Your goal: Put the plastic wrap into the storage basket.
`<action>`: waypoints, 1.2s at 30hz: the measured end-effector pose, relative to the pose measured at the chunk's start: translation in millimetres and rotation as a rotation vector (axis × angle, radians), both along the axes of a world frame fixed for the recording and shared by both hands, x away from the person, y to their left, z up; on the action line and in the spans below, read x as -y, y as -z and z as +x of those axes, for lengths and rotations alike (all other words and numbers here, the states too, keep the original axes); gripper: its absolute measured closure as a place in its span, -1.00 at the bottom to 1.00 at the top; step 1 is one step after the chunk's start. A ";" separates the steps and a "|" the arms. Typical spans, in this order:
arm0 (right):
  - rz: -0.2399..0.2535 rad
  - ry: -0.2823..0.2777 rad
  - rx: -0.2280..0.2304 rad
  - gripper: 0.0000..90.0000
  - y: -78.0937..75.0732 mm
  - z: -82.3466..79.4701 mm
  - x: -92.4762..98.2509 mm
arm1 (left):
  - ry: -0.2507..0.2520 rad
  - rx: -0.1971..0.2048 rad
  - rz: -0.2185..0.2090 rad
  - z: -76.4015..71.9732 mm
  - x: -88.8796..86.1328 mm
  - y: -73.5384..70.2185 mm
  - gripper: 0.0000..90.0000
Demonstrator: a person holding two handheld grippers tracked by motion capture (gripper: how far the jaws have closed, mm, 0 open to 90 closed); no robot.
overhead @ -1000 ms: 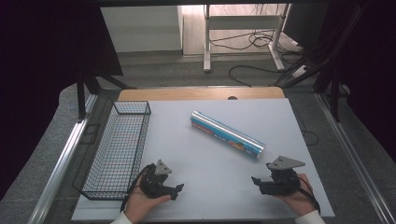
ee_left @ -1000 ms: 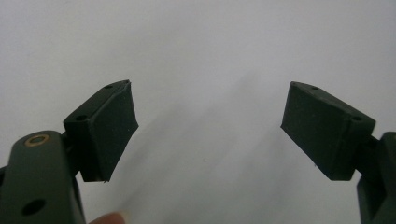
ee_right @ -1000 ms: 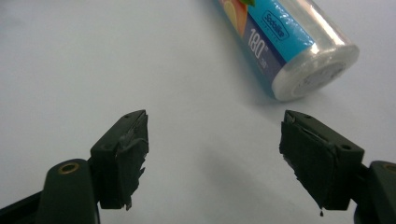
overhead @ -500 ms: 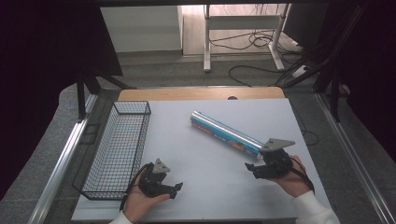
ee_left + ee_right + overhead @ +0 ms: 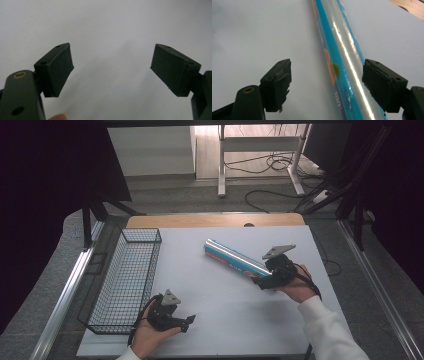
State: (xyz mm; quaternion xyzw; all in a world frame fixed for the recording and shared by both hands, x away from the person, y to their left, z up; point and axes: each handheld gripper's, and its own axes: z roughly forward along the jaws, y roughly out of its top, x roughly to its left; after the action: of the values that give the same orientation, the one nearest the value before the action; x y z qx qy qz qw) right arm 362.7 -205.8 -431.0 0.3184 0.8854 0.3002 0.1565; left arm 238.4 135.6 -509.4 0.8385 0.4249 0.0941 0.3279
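Roll [image 5: 236, 260]: a long tube with a shiny film and a blue printed label, lying slanted on the white table [image 5: 230, 320], right of the middle, its near end at the right gripper [image 5: 262, 283].
Step in hand: the reach for the roll; I judge the grasp is not yet made.
Right gripper: in the right gripper view the roll [image 5: 342, 60] runs between the jaws, closer to the right pad. The jaws have just been opening and stand spread, and I see no pressing on the film.
Left gripper [image 5: 189, 322]: it rests low on the table near the front edge, well apart from the roll. In the left gripper view the jaws are spread with nothing between them.
Next move: probably to centre the jaws over the tube, lower a little, then close. The film looks smooth and the tube is round, so it may roll or slip from a grip near one end.
Wire basket [image 5: 126, 279]: black, empty, at the left side of the table, a possible place for the roll.
Obstacles: nothing lies between the roll and the basket; the left hand [image 5: 152, 336] is beside the basket's near corner.
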 end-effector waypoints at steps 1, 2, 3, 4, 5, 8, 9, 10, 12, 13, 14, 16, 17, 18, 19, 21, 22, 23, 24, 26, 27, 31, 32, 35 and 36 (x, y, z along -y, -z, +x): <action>-0.006 -0.001 0.005 -0.46 0.1 8.5 -4.6 | 0.000 0.000 -0.001 0.0 -0.2 -0.2 -0.61; -0.006 -0.001 0.005 -0.46 0.1 8.5 -4.6 | 0.001 0.000 -0.001 0.0 -0.3 -0.3 -0.61; -0.010 -0.001 0.005 -0.46 0.2 11.2 -6.3 | 0.001 0.000 -0.001 0.0 -0.5 -0.4 -0.61; -0.018 -0.002 -0.005 -0.46 0.8 18.3 -11.3 | 0.000 -0.001 -0.002 0.0 -0.6 -0.6 -0.61; -0.018 -0.002 -0.005 -0.46 0.8 18.3 -11.3 | -0.001 -0.001 -0.004 -0.1 -0.8 -0.8 -0.61; -0.034 -0.013 -0.017 -0.46 2.2 28.0 -18.7 | -0.003 0.004 -0.010 -0.6 -1.7 -2.6 -0.61; -0.037 -0.016 -0.021 -0.46 2.7 30.5 -21.3 | -0.005 0.006 -0.012 -0.9 -2.0 -3.4 -0.61; -0.043 -0.019 -0.024 -0.46 3.1 32.8 -23.9 | -0.007 0.008 -0.015 -1.4 -2.5 -4.4 -0.61; -0.055 -0.025 -0.030 -0.46 4.1 37.2 -28.8 | -0.007 0.011 -0.019 -1.9 -3.3 -6.0 -0.61; -0.061 -0.028 -0.031 -0.46 4.7 39.5 -31.1 | -0.008 0.013 -0.021 -2.1 -3.9 -6.7 -0.61; -0.065 -0.029 -0.031 -0.46 5.1 41.8 -33.1 | -0.009 0.014 -0.024 -2.3 -4.4 -7.5 -0.61; -0.069 -0.025 -0.028 -0.46 5.5 46.2 -36.7 | -0.010 0.016 -0.029 -2.7 -5.4 -8.9 -0.61; -0.070 -0.023 -0.025 -0.46 5.6 47.5 -37.8 | -0.011 0.017 -0.030 -2.9 -5.8 -9.6 -0.61; -0.073 -0.022 -0.023 -0.46 5.6 49.3 -39.1 | -0.011 0.016 -0.034 -3.1 -6.1 -10.3 -0.61; -0.073 -0.021 -0.021 -0.45 5.7 50.9 -40.1 | -0.011 0.014 -0.038 -3.3 -6.1 -11.0 -0.61; -0.081 -0.020 -0.033 -0.45 7.7 56.2 -42.3 | -0.007 0.012 -0.040 -3.7 -5.7 -12.1 -0.61; -0.081 -0.020 -0.033 -0.45 7.7 56.2 -42.3 | -0.006 0.013 -0.041 -3.8 -5.5 -12.5 -0.61; -0.082 -0.020 -0.036 -0.45 8.5 57.6 -42.6 | -0.003 0.014 -0.040 -4.0 -5.3 -12.8 -0.61; -0.083 -0.018 -0.041 -0.45 9.5 59.5 -42.7 | -0.002 0.014 -0.039 -4.2 -5.1 -13.1 -0.61; -0.084 -0.015 -0.051 -0.45 11.8 63.4 -42.9 | -0.004 0.014 -0.041 -4.2 -5.0 -13.2 -0.61; -0.088 -0.011 -0.051 -0.45 12.9 65.2 -42.9 | -0.005 0.014 -0.042 -4.2 -5.2 -13.2 -0.61; -0.090 -0.009 -0.063 -0.44 17.8 71.5 -43.8 | -0.008 0.013 -0.042 -3.6 -6.0 -13.2 -0.61; -0.093 -0.014 -0.069 -0.43 19.5 73.4 -44.2 | -0.008 0.013 -0.041 -3.6 -6.0 -13.1 -0.61; -0.101 -0.012 -0.082 -0.44 23.2 76.8 -46.0 | -0.006 0.013 -0.039 -3.6 -5.6 -12.8 -0.61; -0.104 -0.012 -0.085 -0.44 24.6 78.0 -46.7 | -0.006 0.013 -0.039 -3.6 -5.4 -12.7 -0.61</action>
State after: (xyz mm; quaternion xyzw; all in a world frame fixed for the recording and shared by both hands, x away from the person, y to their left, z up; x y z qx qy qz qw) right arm 440.7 -159.1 -455.5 0.3170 0.9075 0.2411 0.1332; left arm 234.7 141.0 -496.7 0.8301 0.4271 0.0922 0.3464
